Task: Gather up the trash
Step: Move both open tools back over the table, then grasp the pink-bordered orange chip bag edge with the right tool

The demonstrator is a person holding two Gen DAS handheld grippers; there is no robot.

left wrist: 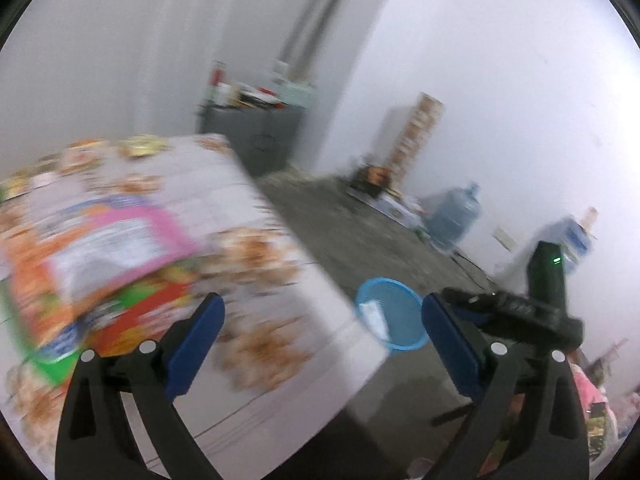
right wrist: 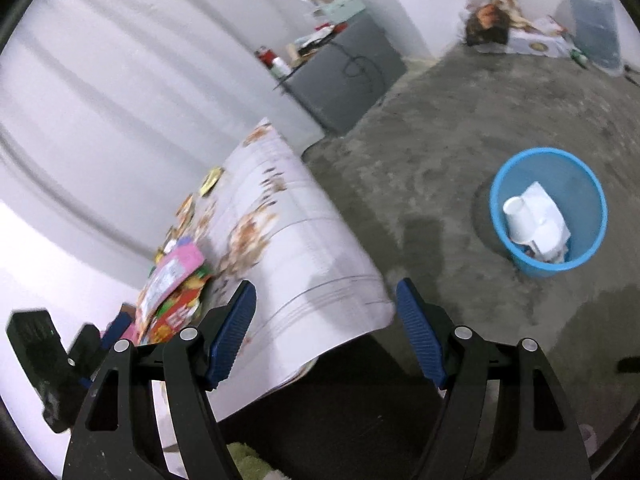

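Trash first: colourful wrappers (right wrist: pixel 176 284) lie in a loose heap on the table (right wrist: pixel 320 264), over on its far left side against the wall, with a pink packet on top and red and green ones underneath. In the left wrist view that same pile (left wrist: pixel 100 256) is smeared with blur and fills the left of the picture. More small packets trail along the table's back edge.

Down on the grey floor stands the blue bin (right wrist: pixel 548 208), well apart from the table's corner, and it has white cups and crumpled white paper (right wrist: pixel 534 222) inside. The left view catches the bin (left wrist: pixel 390 312) just past the table edge.

Left gripper (left wrist: pixel 322 340) now: blue pads spread very wide, nothing between them, hanging above the tablecloth's near corner. Its jaws are released and empty. The right gripper (right wrist: pixel 324 332) is also parted, a little less wide, with nothing pinched; the table's corner and dark floor show through the gap.

Each gripper turns up in the other's camera: the right one as a dark body with a green light (left wrist: pixel 544 292), the left one as a black block (right wrist: pixel 44 364) at the lower left.

Behind it all sit a grey cabinet (right wrist: pixel 344 80) cluttered on top and a big water jug (right wrist: pixel 594 24).
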